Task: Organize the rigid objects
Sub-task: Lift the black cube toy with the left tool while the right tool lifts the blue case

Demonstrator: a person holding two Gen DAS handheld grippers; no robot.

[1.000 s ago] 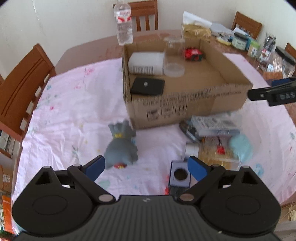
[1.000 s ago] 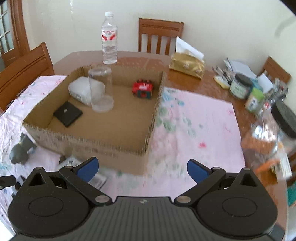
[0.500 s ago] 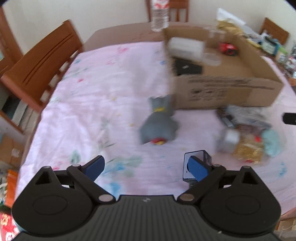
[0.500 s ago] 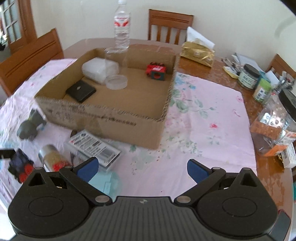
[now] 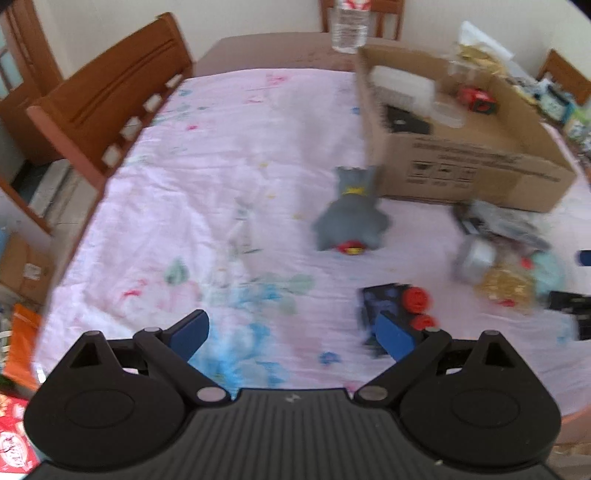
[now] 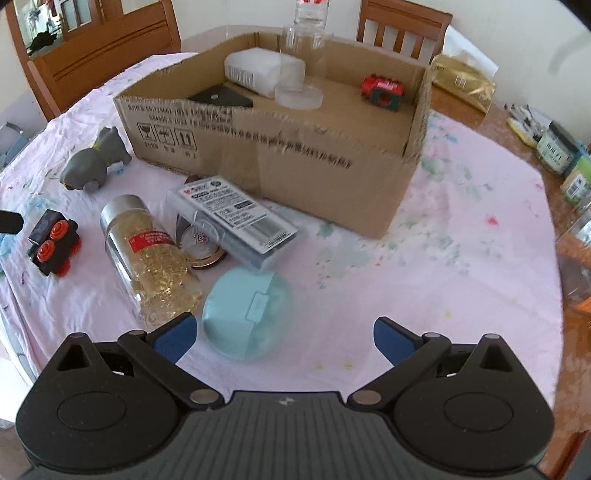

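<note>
A cardboard box [image 6: 325,162] on the pink cloth holds a white block [image 6: 255,72], a black pad [image 6: 221,96], a clear jar [image 6: 299,92] and a red toy [image 6: 382,92]. In front of it lie a grey toy animal [image 6: 94,162], a black toy train with red wheels [image 6: 51,242], a glass bottle of gold bits [image 6: 151,258], a labelled flat case [image 6: 236,218] and a pale blue round case [image 6: 247,317]. My right gripper [image 6: 282,338] is open just above the blue case. My left gripper [image 5: 293,330] is open, empty, with the train [image 5: 397,304] by its right finger.
Wooden chairs [image 5: 107,96] stand around the table. A water bottle [image 5: 349,22] stands behind the box. A gold tissue pack [image 6: 463,85] and jars [image 6: 557,147] crowd the right side. The left part of the cloth [image 5: 184,184] is bare.
Both views have swung. The left gripper has shifted left, so the box and toys sit further right. The right gripper has sunk toward the loose objects, bringing the blue case between its fingers.
</note>
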